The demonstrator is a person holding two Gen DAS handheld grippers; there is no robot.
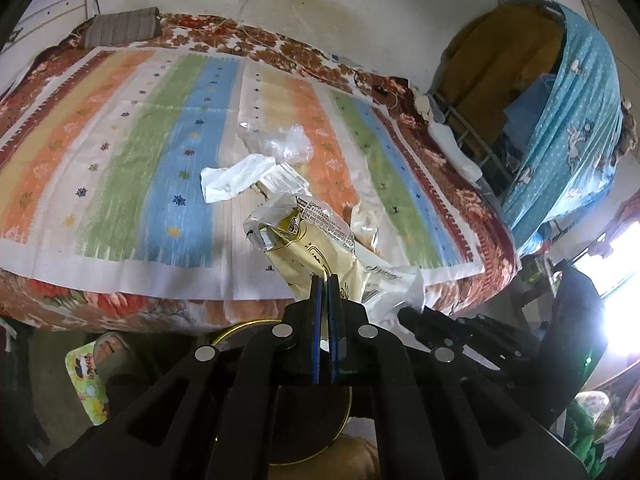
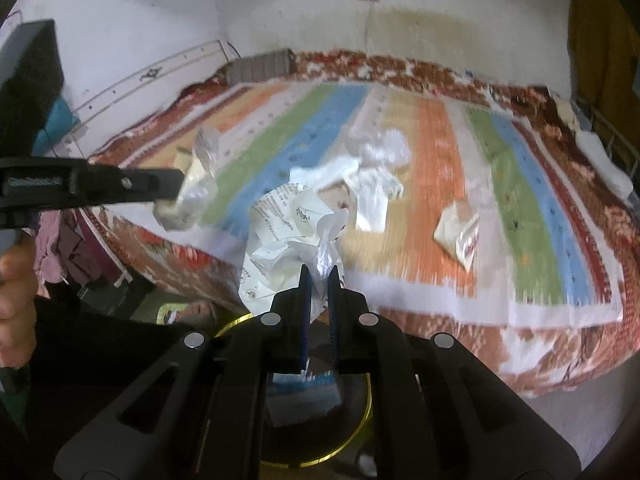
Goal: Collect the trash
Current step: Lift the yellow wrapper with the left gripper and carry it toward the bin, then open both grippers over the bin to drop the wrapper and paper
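My left gripper (image 1: 325, 278) is shut on a pale yellow snack wrapper (image 1: 308, 240), held at the near edge of the bed; it also shows from the side in the right wrist view (image 2: 176, 196). My right gripper (image 2: 319, 276) is shut on a crumpled white printed wrapper (image 2: 288, 240), held above a round bin with a gold rim (image 2: 360, 428). On the striped sheet (image 1: 132, 160) lie a white tissue (image 1: 234, 178), a clear plastic bag (image 1: 280, 140) and a small beige packet (image 2: 458, 234). The right gripper's fingers (image 1: 416, 318) show beside the left one.
The bed fills both views, against a stained white wall. A grey pillow (image 1: 120, 28) lies at its far corner. A blue patterned cloth (image 1: 568, 120) hangs at the right. The bin rim also shows under the left gripper (image 1: 240, 330). A sandalled foot (image 1: 110, 350) stands below.
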